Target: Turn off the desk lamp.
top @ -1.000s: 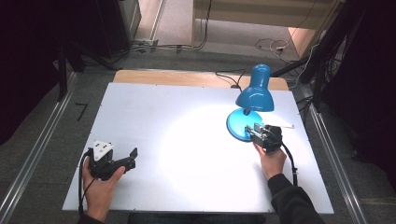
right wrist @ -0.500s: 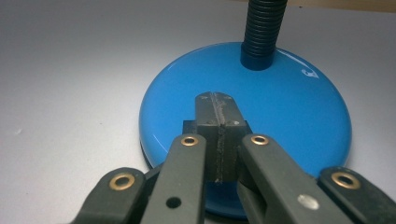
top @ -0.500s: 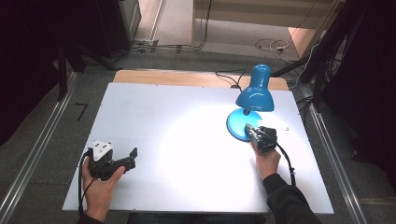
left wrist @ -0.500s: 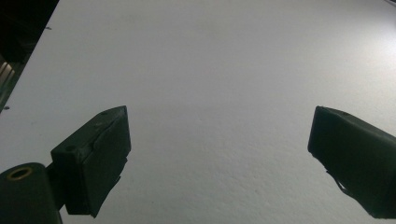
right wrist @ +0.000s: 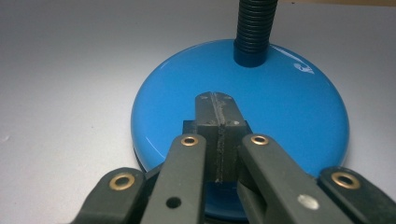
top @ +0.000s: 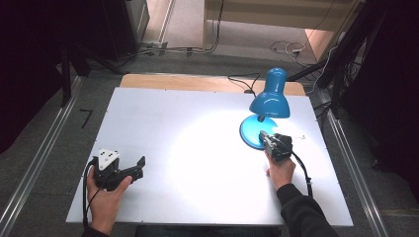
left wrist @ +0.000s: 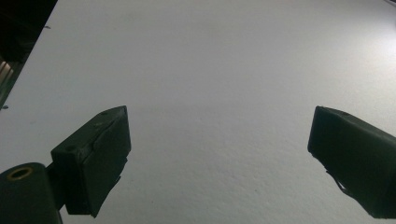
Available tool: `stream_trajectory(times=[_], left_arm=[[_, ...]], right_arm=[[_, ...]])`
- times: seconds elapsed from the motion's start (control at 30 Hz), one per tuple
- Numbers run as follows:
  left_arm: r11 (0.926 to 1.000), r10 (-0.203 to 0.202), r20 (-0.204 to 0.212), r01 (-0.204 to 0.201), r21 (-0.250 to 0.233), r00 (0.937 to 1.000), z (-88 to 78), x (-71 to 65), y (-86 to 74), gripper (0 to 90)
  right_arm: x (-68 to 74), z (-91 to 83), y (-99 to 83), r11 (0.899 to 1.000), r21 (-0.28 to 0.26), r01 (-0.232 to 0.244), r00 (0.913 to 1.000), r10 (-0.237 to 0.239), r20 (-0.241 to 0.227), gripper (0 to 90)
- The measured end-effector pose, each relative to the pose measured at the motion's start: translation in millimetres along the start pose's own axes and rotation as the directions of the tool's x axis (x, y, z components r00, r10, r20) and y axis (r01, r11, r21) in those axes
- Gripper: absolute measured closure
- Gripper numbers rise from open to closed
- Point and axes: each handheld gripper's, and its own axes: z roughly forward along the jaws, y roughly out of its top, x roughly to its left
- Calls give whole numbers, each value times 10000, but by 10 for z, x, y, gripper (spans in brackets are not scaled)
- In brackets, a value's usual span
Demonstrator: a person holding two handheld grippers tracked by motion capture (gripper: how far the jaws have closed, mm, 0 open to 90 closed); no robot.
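Blue lamp (top: 267, 111) near the far right corner of the desk (top: 197, 148), round base (right wrist: 243, 116) flat on the white surface, ribbed neck (right wrist: 254, 28) rising from the far part of the base, shade (top: 270, 102) lit and casting a bright pool toward the desk's middle. Right gripper (right wrist: 217, 105) with jaws pressed together, nothing between them, tips over the near part of the base. Left gripper (top: 136, 168) near the front left corner, jaws wide apart over bare desk.
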Motion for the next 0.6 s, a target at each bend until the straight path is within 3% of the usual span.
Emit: stream_trajectory(times=[0.6], left_arm=[[10000, -13, 78, 13, 27, 10000, 4, -7, -4, 68]], right_arm=[[10, 14, -17, 9999, -72, 109, 9999, -108, 110, 881]])
